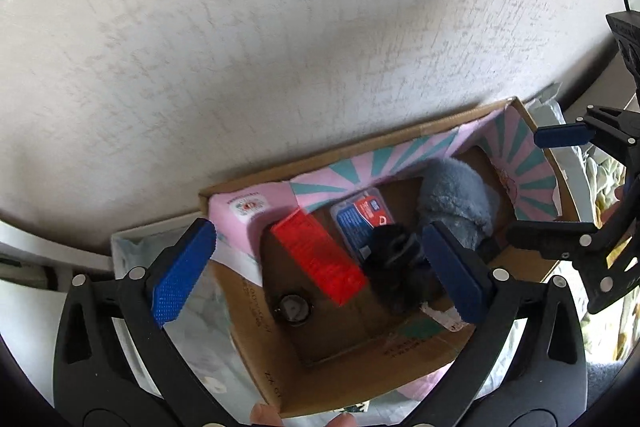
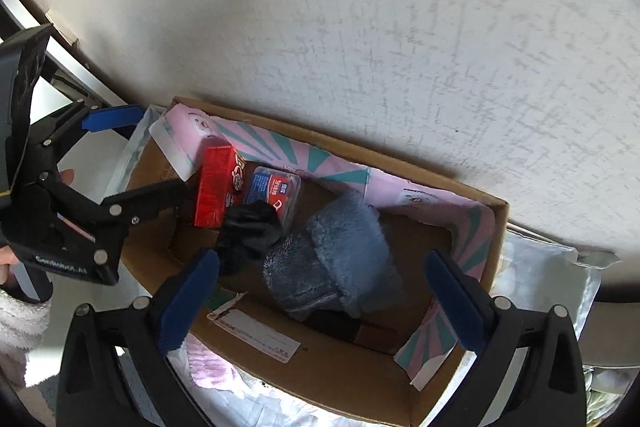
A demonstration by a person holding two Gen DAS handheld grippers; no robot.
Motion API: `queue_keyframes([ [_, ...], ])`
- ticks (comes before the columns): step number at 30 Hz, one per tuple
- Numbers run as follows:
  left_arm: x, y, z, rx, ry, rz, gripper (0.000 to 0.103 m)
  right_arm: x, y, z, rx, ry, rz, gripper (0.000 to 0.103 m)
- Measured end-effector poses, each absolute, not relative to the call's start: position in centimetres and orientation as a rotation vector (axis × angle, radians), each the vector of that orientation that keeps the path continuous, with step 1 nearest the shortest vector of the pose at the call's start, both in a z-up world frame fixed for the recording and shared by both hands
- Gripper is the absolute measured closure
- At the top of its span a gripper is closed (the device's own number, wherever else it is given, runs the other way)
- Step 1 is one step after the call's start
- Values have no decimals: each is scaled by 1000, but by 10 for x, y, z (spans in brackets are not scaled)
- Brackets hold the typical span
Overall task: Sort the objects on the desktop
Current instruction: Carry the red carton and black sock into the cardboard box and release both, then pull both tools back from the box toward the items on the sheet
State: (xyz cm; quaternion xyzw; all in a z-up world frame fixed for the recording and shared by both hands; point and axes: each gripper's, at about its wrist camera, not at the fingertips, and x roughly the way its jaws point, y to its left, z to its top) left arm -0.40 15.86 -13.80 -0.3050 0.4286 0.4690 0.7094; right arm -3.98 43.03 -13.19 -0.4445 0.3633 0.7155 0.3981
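A: What sits in the box [image 2: 344, 375]?

B: A red carton [image 2: 214, 187] lies at the box's far left corner, against the pink-and-teal liner [image 2: 280, 147]. Just beside it is a clear case [image 2: 276, 189] with a blue and red label. A black cloth [image 2: 250, 233] overlaps the near ends of both. A grey-blue fluffy slipper [image 2: 332, 255] fills the middle of the box floor, and a white shipping label [image 2: 256, 335] is stuck on the near flap.

A: And the hand-held grippers?

B: Both hang above the box, pointing down into it. The left hand-held gripper [image 1: 320, 267] stands wide, its blue pads [image 1: 184, 267] spread either side of the carton and cloth, touching nothing. The right hand-held gripper [image 2: 324, 303] is equally wide over the slipper, with nothing between its pads.

A: Anything else?

B: In the left view a small round dark thing [image 1: 294, 309] lies on the box's near-left flap; I cannot tell what it is. The box's far edge is against a white textured wall [image 2: 360, 27]. A fingertip [image 1: 266, 417] shows at the bottom edge.
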Motion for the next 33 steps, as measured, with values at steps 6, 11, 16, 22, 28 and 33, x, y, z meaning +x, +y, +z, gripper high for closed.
queue_keyframes([
  [6, -7, 152, -127, -679, 908, 1020, 0, -41, 430, -122, -1104, 853, 1823, 0],
  [11, -3, 144, -127, -654, 940, 1023, 0, -37, 425, -118, -1164, 866, 1808, 0],
  [16, -6, 136, -123, -662, 934, 1019, 0, -31, 414, -114, -1160, 866, 1790, 0],
  [22, -7, 125, -116, -651, 931, 1009, 0, -16, 404, -113, -1116, 923, 1793, 0],
  [28, -8, 113, -113, -625, 937, 1027, 0, -12, 389, -107, -1102, 880, 1786, 0],
  [33, -12, 105, -113, -625, 927, 1044, 0, -6, 381, -102, -1098, 859, 1760, 0],
])
